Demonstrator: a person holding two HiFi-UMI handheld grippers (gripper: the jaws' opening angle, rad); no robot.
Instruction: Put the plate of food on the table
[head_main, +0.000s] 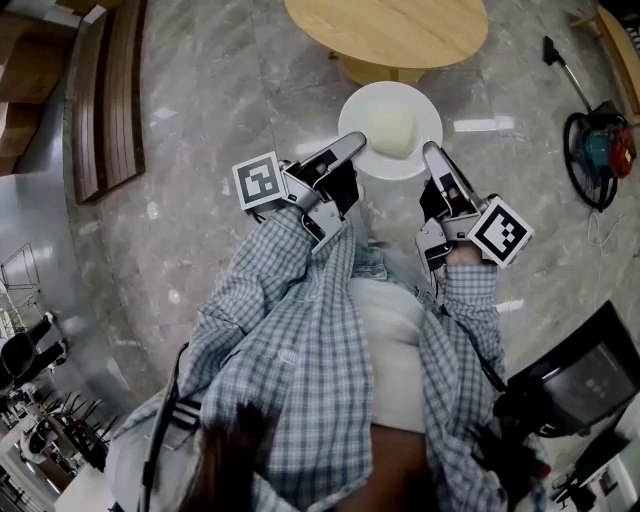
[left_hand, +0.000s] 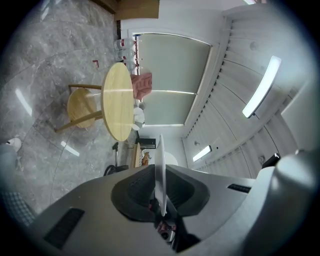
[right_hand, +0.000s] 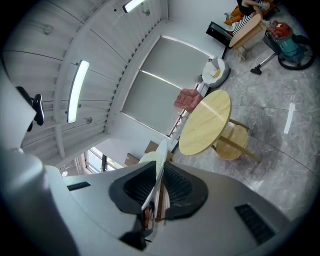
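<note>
White round plate (head_main: 366, 108) of food held between two claws.
A pale, rounded mound of food (head_main: 393, 131) is seen at its centre. The thin rim is clenched on opposite sides by the left claw (head_main: 356, 142) and the right claw (head_main: 431, 152). The plate is held level above the marble floor (head_main: 200, 150), just short of the round wooden bench (head_main: 390, 30).

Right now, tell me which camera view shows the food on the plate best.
The head view: it looks down on the pale food on the white plate. Both gripper views see the plate edge-on between their jaws, the food at most a pale sliver.
</note>
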